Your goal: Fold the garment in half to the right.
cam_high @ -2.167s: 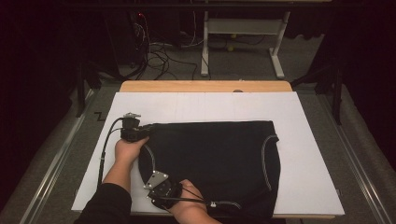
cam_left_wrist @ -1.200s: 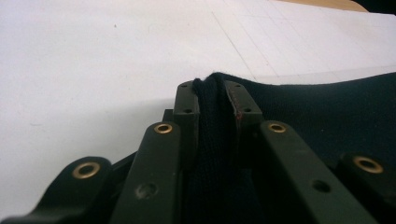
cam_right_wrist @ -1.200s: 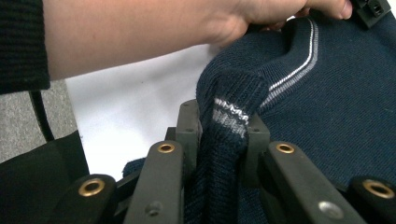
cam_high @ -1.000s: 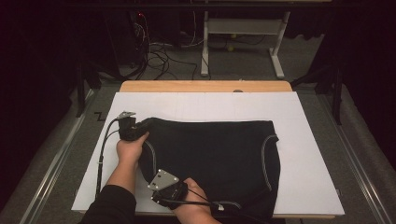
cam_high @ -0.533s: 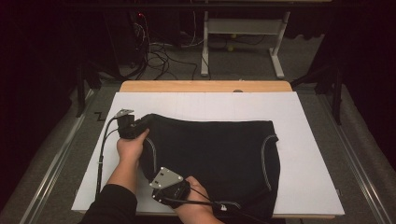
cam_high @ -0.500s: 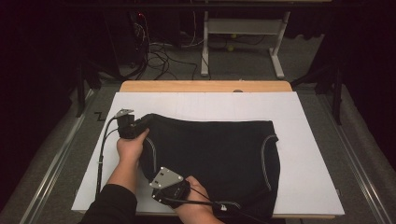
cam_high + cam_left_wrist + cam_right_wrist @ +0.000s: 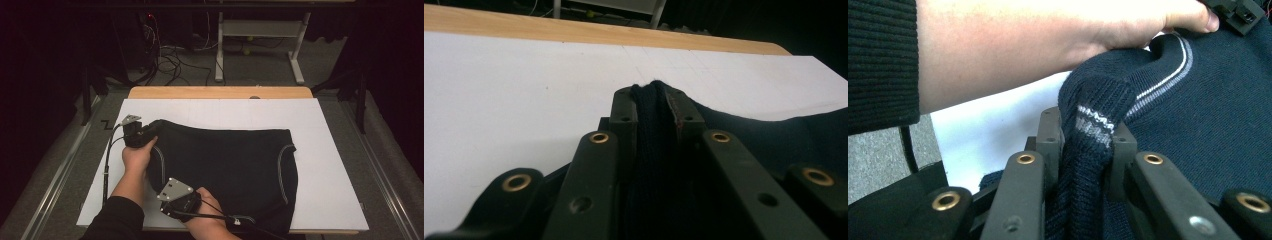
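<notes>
A dark navy knitted garment (image 7: 225, 170) with pale stripes along its side edges lies folded on the white board (image 7: 330, 120). At its far left corner my left gripper (image 7: 146, 134) is shut on a fold of the knit (image 7: 651, 130), which fills the gap between the jaws. Near the front left edge my right gripper (image 7: 167, 182) is shut on the striped edge of the garment (image 7: 1088, 135), bunched up between its jaws. The other forearm and hand (image 7: 1048, 45) cross above it in the right gripper view.
The white board rests on a wooden table (image 7: 220, 92) whose far strip shows behind it. Bare board lies left of and beyond the garment (image 7: 524, 80). Cables (image 7: 107, 165) trail from both grippers. A metal frame and wires (image 7: 260, 40) stand on the floor beyond.
The left gripper has carried its corner of the garment a little farther away and to the left. The right gripper has stayed near the front edge.
</notes>
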`<state>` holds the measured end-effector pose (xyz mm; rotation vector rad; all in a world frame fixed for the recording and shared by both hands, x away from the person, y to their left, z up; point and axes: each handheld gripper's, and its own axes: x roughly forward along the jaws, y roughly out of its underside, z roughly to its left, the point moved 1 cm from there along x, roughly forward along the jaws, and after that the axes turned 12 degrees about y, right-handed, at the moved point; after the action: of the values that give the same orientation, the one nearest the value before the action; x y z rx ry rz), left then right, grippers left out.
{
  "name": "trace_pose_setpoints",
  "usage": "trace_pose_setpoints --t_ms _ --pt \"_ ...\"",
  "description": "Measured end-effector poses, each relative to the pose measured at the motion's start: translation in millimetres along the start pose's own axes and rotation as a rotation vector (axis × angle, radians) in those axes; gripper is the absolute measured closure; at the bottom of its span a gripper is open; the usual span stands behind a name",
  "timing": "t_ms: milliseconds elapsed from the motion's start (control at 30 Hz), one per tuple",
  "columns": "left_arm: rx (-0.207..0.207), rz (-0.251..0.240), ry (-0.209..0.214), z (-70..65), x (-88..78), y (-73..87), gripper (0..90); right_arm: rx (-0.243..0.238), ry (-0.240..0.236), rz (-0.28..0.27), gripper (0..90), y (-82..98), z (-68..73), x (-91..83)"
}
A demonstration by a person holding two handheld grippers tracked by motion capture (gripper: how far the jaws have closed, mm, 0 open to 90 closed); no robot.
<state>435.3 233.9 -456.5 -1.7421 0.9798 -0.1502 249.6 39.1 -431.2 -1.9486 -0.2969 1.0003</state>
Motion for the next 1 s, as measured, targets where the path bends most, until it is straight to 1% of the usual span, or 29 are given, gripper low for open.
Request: trace_pose_setpoints --t_ms 67,200,300,400,500,567,633,733,767,833,1000 --pt "-0.001 0.004 0.0 0.6 -0.7 0.0 73.7 0.005 0.0 0.003 75.7 -0.3 0.1 -0.1" --pt "0.015 0.004 -0.009 -0.1 -1.0 0.1 73.7 0.0 -0.001 -0.001 75.7 -0.7 0.1 0.2" --pt "0.024 -0.001 -0.004 -0.9 -2.0 -0.8 73.8 0.001 -0.003 0.001 75.7 -1.3 -0.1 -0.1" --pt "0.019 -0.005 -0.009 -1.3 -3.4 -2.0 73.8 0.001 -0.005 -0.002 75.7 -2.4 -0.3 -0.7" --pt "0.023 -0.005 -0.023 -1.3 -6.4 -4.4 73.8 0.007 -0.004 -0.007 75.7 -5.1 0.5 -1.3" --pt "0.014 -0.012 -0.026 -0.3 -9.0 -5.6 73.8 0.008 -0.003 -0.013 75.7 -7.7 1.6 -1.6" --pt "0.001 -0.013 -0.026 2.0 -12.1 -6.4 73.8 0.005 -0.007 -0.018 75.7 -10.3 2.8 -1.2" --pt "0.0 0.0 -0.035 6.2 -19.3 -7.7 73.7 0.011 -0.013 -0.022 75.7 -13.9 5.6 0.3" --pt "0.0 -0.003 -0.035 7.5 -22.1 -8.1 73.8 0.011 -0.017 -0.025 75.7 -15.1 6.9 1.2" --pt "0.005 -0.002 -0.039 10.8 -27.8 -8.2 73.7 0.007 -0.023 -0.031 75.7 -17.1 11.0 3.8" --pt "-0.017 0.002 -0.054 23.7 -44.0 -4.5 73.7 0.008 -0.051 -0.038 75.7 -22.5 21.6 12.5"
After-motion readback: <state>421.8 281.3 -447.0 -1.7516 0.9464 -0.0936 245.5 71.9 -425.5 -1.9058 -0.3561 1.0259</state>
